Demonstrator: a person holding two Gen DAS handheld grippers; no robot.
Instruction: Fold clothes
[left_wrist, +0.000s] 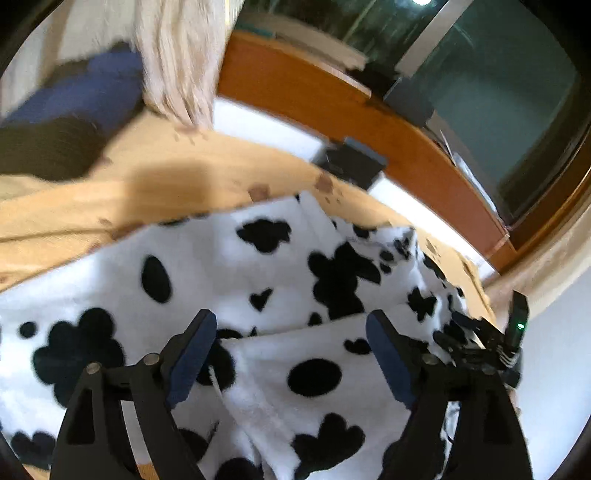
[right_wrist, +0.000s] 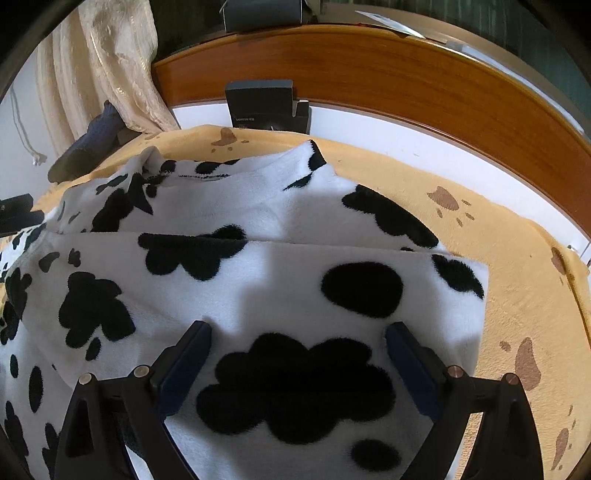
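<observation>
Starting at the far left of the yellow blanket (right_wrist: 517, 295), a dark blue bundle (right_wrist: 92, 142) lay at its edge beneath the cream curtain (right_wrist: 103, 66). Nearer the middle of the blanket lay the garment I was folding, a fluffy white piece with black cow spots (right_wrist: 258, 280), spread flat with one layer already turned over another, so that a straight folded edge crossed it from side to side.

My left gripper (left_wrist: 291, 347) hung over the left part of the garment, jaws standing wide with nothing between them; a folded flap lay just under the fingers (left_wrist: 195, 354). The picture from that hand was smeared, so I could not tell whether the tips touched the pile. My right gripper (right_wrist: 299, 354) sat over the right part, near the garment's right edge where it met the blanket, jaws equally wide and empty, straddling a big black spot.

I judged the step to be taking hold for the next fold. To do it well, I thought each gripper should pinch the near hem through both layers, both at the same level, so the fold would stay square with the edge already made. The plush looked thick and soft, likely to slip, so a deep bite seemed wise.

Beyond the blanket stood a black box (right_wrist: 262, 107) against the wooden rail (right_wrist: 406, 74).
</observation>
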